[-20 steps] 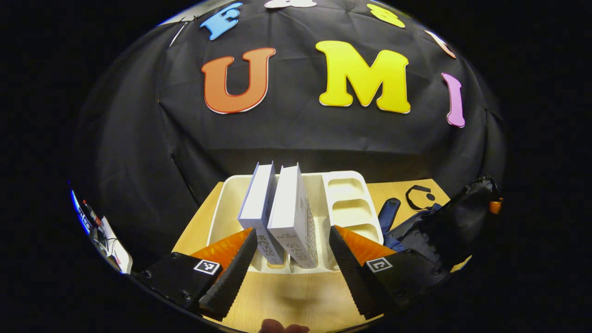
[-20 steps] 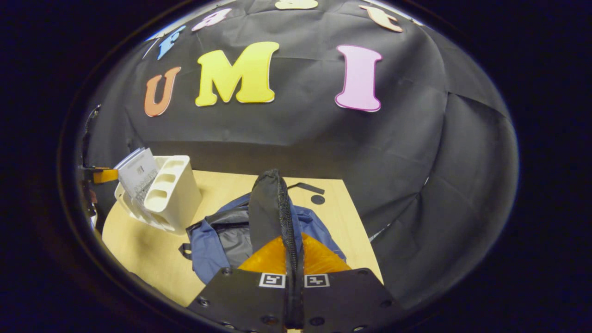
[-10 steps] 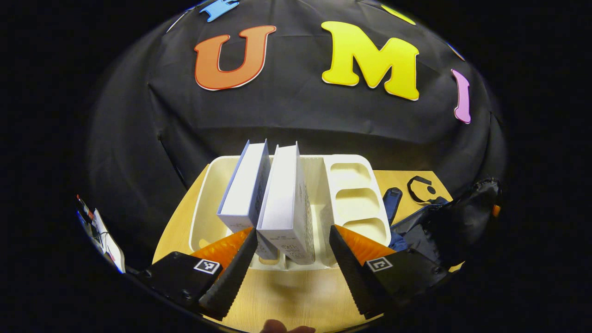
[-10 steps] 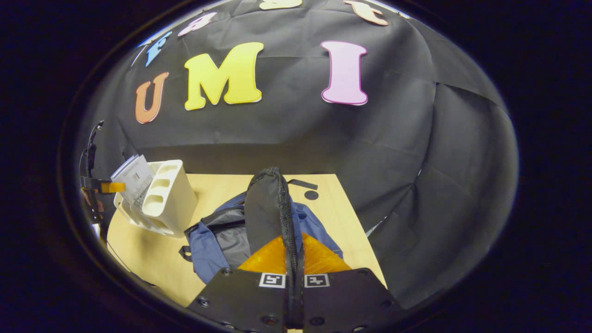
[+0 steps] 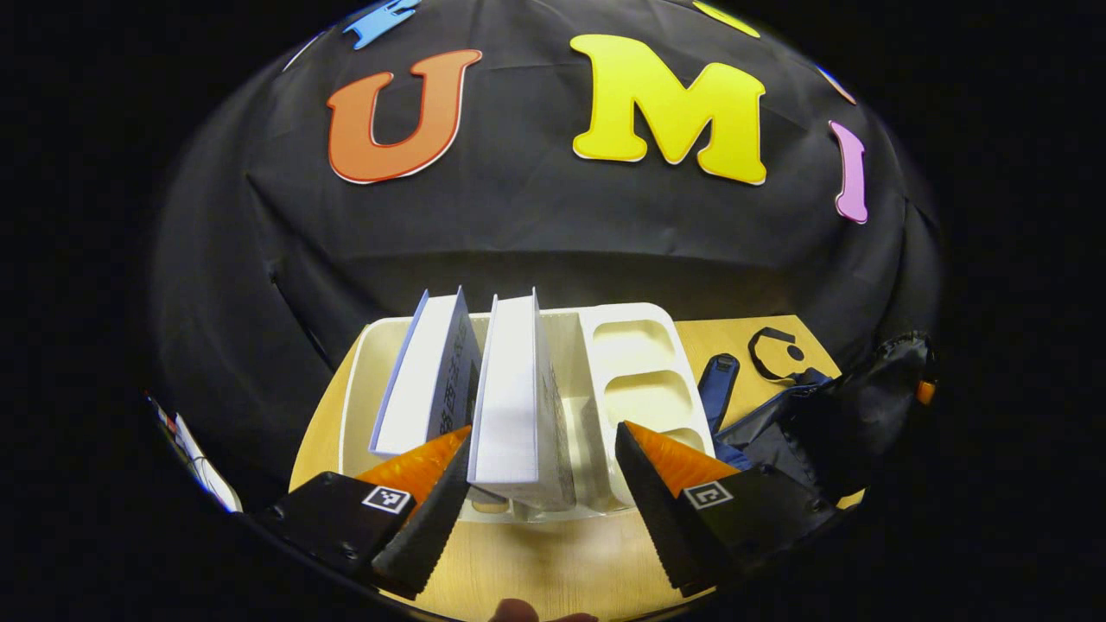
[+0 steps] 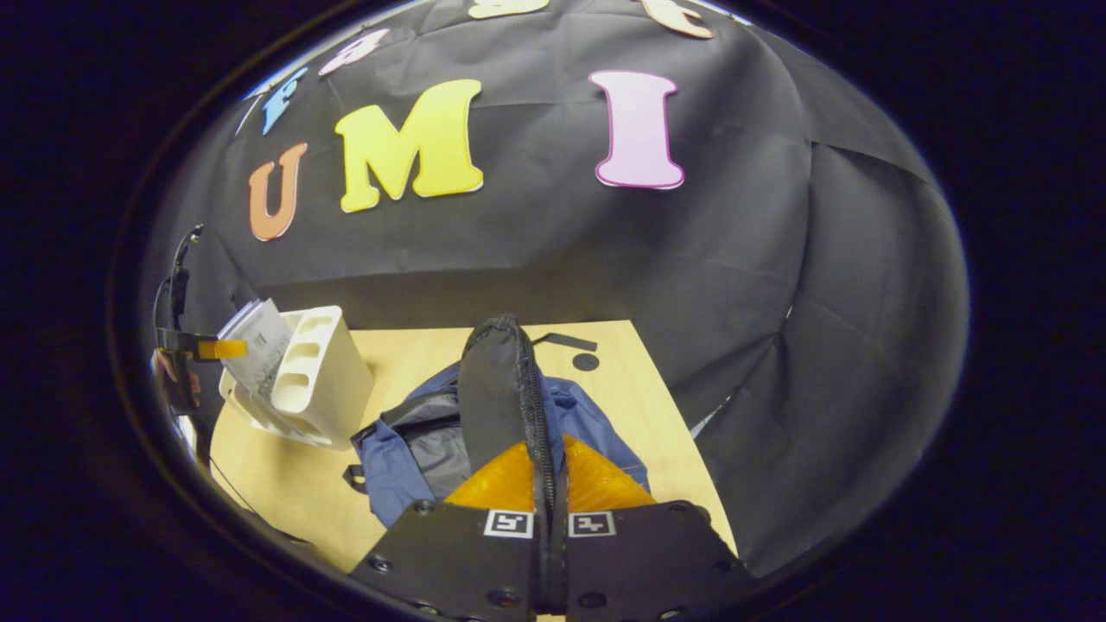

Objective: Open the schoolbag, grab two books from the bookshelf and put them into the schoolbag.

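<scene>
Left gripper [image 5: 540, 492]: your fingers stand apart, with the near end of the right-hand book [image 5: 516, 406] between them; whether either finger touches it is hard to tell.
Right gripper [image 6: 550, 484]: your fingers are pressed together on the black zippered flap [image 6: 501, 389] of the schoolbag [image 6: 415, 449], holding it upright; the fingertips are hidden by the flap.
Books: two white books lean in the cream bookshelf [image 5: 644, 380]; the left-hand book [image 5: 423, 380] tilts left. Their lower ends are hidden behind your fingers.
Writing: small print on the covers is too blurred to read.
Schoolbag: blue, lying open on the wooden table [image 6: 285, 484], right of the bookshelf; its grey lining shows. In the left gripper view its far part is cut off at the right edge.
Hidden: a fingertip [image 5: 518, 612] barely shows at the bottom edge.
Change: since a second ago your left gripper has come closer; the books look larger and now sit between the fingers. The right gripper's hold is unchanged.
</scene>
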{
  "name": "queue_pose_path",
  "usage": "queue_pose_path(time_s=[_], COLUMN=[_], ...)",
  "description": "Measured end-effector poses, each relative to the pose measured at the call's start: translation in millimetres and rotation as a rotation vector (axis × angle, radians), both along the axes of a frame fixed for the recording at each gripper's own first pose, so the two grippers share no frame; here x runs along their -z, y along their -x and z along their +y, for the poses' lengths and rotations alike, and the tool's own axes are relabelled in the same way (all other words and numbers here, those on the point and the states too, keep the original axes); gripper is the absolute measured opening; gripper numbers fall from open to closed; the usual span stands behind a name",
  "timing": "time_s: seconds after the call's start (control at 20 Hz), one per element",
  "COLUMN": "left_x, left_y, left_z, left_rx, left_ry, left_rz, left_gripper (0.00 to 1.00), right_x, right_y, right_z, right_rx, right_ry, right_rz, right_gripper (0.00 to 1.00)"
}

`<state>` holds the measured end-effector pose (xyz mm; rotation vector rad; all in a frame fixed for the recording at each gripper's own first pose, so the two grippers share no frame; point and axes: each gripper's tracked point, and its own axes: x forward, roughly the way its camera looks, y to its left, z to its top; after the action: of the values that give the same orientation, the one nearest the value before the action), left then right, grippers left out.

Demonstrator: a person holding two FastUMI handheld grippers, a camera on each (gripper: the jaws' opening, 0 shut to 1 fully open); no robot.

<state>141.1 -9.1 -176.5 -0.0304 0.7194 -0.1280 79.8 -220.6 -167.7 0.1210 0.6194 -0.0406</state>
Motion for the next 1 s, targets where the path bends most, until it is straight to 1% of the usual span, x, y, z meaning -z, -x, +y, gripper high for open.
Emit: queue_pose_path(time_s=[0.05,0.15,0.2,0.25,0.3,0.35,0.4,0.45,0.5,0.55,0.6,0.65,0.7,0.75,0.8,1.0], left_x=[-2,3,8,13,17,22,25,33,37,37,40,45,40,45,44,43], left_y=[-5,-10,-12,-15,-17,-19,-22,-25,-27,-29,-31,-31,-28,-31,-29,-21], left_z=[-2,-6,-8,-9,-6,-3,-1,3,5,5,4,3,7,4,3,-2], left_rx=[0.012,0.035,0.052,0.077,0.097,0.112,0.129,0.137,0.145,0.15,0.146,0.136,0.113,0.114,0.12,0.117], left_ry=[0.018,0.056,0.057,0.04,0.004,-0.033,-0.062,-0.09,-0.116,-0.128,-0.126,-0.108,-0.116,-0.107,-0.101,-0.073], left_rz=[0.03,0.133,0.187,0.234,0.272,0.308,0.335,0.359,0.386,0.406,0.43,0.459,0.494,0.52,0.535,0.57], left_gripper=[0.98,0.97,0.98,0.97,0.96,0.95,0.92,0.9,0.84,0.81,0.76,0.73,0.66,0.67,0.55,0.46], right_x=[1,2,3,4,5,4,5,6,6,7,7,9,9,8,8,9], right_y=[-1,-2,-4,-6,-7,-7,-7,-8,-7,-8,-7,-8,-7,-9,-9,-11], right_z=[-2,-4,-5,-8,-9,-9,-10,-11,-11,-12,-12,-12,-12,-13,-13,-8], right_rx=[-0.002,-0.013,-0.019,-0.024,-0.027,-0.03,-0.032,-0.034,-0.038,-0.039,-0.039,-0.039,-0.041,-0.043,-0.046,-0.061], right_ry=[-0.006,-0.014,-0.011,-0.005,-0.004,-0.004,-0.003,-0.002,-0.002,-0.004,-0.009,-0.012,-0.016,-0.017,-0.018,-0.024], right_rz=[0.006,0.016,0.018,0.02,0.021,0.021,0.02,0.018,0.017,0.017,0.018,0.02,0.021,0.019,0.018,0.017], right_gripper=[0.0,0.0,0.0,0.0,0.0,0.02,0.0,0.0,0.0,0.0,0.0,0.0,0.0,0.0,0.0,0.0])
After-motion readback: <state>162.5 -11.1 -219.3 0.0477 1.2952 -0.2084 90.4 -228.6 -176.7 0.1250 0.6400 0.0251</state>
